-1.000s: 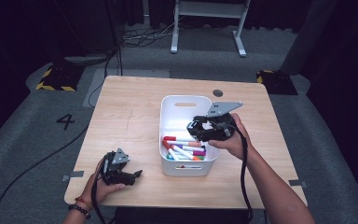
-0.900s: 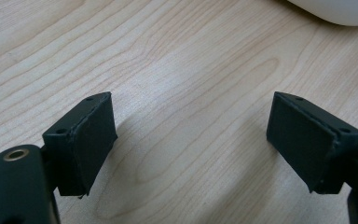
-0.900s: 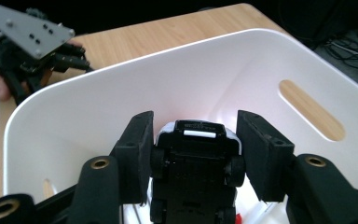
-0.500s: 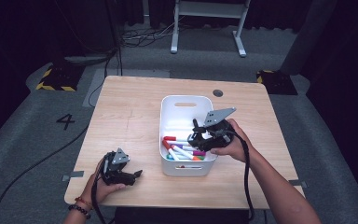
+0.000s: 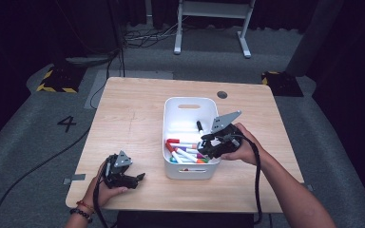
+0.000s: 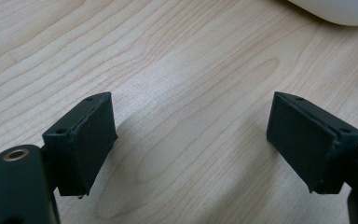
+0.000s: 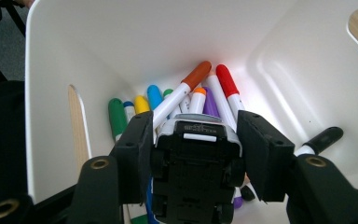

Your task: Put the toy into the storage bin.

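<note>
left claw (image 5: 140,177): sitting near the front left corner of the worktop (image 5: 133,114), held in the person's left hand (image 5: 105,187). Jaws are standing wide apart with bare wood between them, nothing gripped. In the left gripper view the left claw (image 6: 191,140) is pointing along the worktop (image 6: 177,60), pads just above the wood.

bin edge: a rounded white corner of the bin (image 6: 335,11) is showing at the top right of the left gripper view, well apart from the pads.

bin (image 5: 188,102): white plastic tub with a slot handle in the far wall, sitting right of centre on the worktop. Its far half is mostly bare.

markers (image 5: 185,152): lying piled in the near half of the bin, caps in red, orange, green, blue, purple; one black-capped marker (image 5: 199,126) is lying apart toward the middle. In the right gripper view the markers (image 7: 186,93) are fanning out against the bin wall (image 7: 121,42), black-capped one (image 7: 324,137) at the right.

toy car (image 7: 196,172): small, white-bodied, black underside with wheels facing the camera. It is hanging inside the bin, above the marker pile.

right claw (image 7: 193,156): clamping the toy car, both pads pressing its sides. In the high view the right claw (image 5: 208,148) is reaching over the bin's right rim, tipped down into it, held in the person's right hand (image 5: 240,147).
</note>
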